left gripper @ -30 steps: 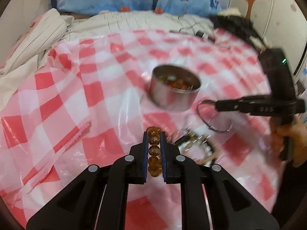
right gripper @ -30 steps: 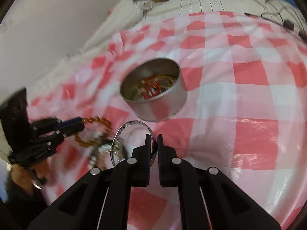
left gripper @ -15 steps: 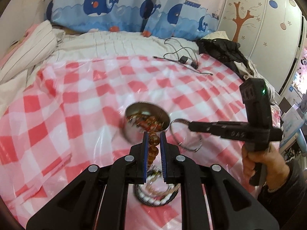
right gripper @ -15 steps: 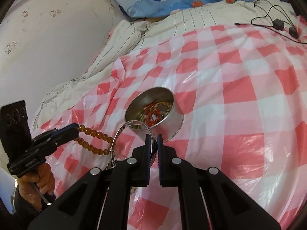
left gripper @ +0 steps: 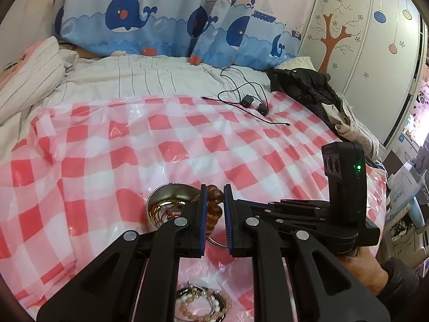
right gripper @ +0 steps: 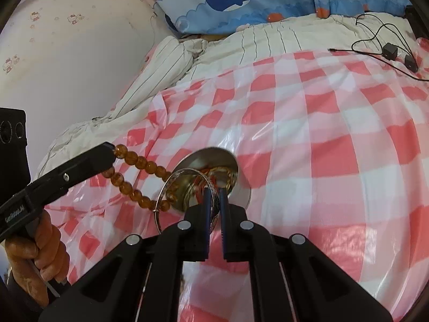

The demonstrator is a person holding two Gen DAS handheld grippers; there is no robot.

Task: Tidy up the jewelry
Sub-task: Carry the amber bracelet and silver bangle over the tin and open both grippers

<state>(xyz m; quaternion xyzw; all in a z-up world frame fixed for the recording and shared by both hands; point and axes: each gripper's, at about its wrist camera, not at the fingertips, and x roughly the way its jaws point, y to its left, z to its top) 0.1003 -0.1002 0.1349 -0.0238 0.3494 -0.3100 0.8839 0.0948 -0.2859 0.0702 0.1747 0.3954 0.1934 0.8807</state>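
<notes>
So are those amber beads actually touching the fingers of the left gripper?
Touching. The left wrist view shows the amber bead bracelet pinched between the left gripper's fingers; the right wrist view shows the strand hanging from their tips.

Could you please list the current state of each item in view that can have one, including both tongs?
Left tongs: shut on the amber bead bracelet, lifted off the cloth.
Right tongs: shut on the silver bangle, held over the tin.
Round metal tin: open, jewelry inside.
Bead bracelets pile: lying loose on the checkered cloth.
Charger cable: loose, unplugged end showing.
</notes>
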